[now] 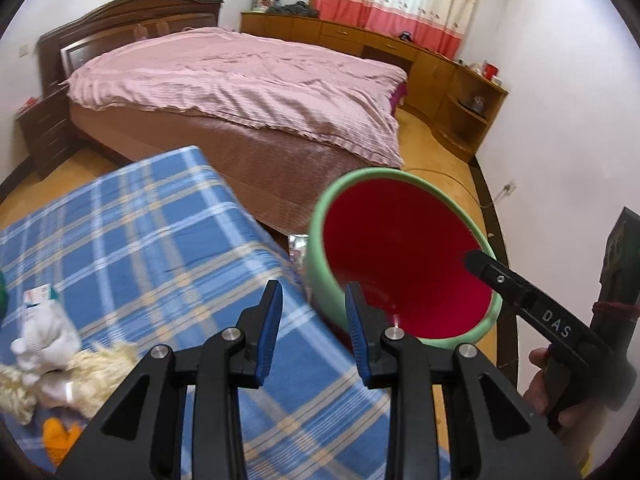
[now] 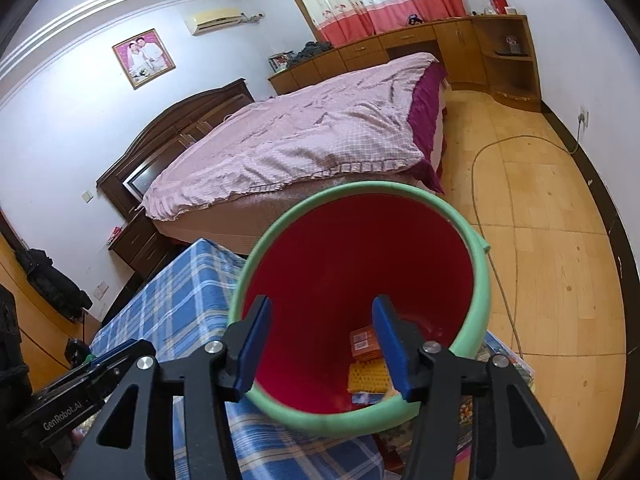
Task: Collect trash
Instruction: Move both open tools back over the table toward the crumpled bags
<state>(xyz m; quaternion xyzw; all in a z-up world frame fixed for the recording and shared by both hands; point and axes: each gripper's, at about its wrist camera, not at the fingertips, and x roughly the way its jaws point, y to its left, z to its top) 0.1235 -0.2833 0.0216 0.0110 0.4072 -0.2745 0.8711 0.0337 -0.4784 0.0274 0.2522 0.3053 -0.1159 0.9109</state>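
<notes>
**Right fingers over the bin mouth; remaining litter lying to the left**

I am holding my right gripper [image 2: 320,344] directly above the mouth of the round red plastic bin with the green padded rim [image 2: 478,280]. Its two blue-padded fingers [image 2: 252,344] are standing spread, with nothing between them. Through the gap I am looking down onto items already lying at the bottom: an orange printed carton [image 2: 362,344] and a yellow mesh-textured piece [image 2: 368,376]. My judgement is that this arm's deposit is done and its next move is a withdrawal upward and clear of the rim.

I am keeping my left gripper [image 1: 314,328] over the near edge of the blue-and-white checked cloth surface [image 1: 132,232], its fingers likewise parted and empty. The bin is sitting just to the right of this gripper, beside the cloth surface.

The relation governing the next pick: the remaining candidates are lying to the left of my left fingers, on the cloth. These are a white crumpled wrapper with a printed label [image 1: 44,320], a cream fluffy bundle [image 1: 100,372] touching it, and an orange scrap [image 1: 60,436] nearer me. Whether all are trash I cannot tell. The left arm is clearly the nearer; it is facing a leftward, downward reach, then a rightward carry to the bin.
</notes>
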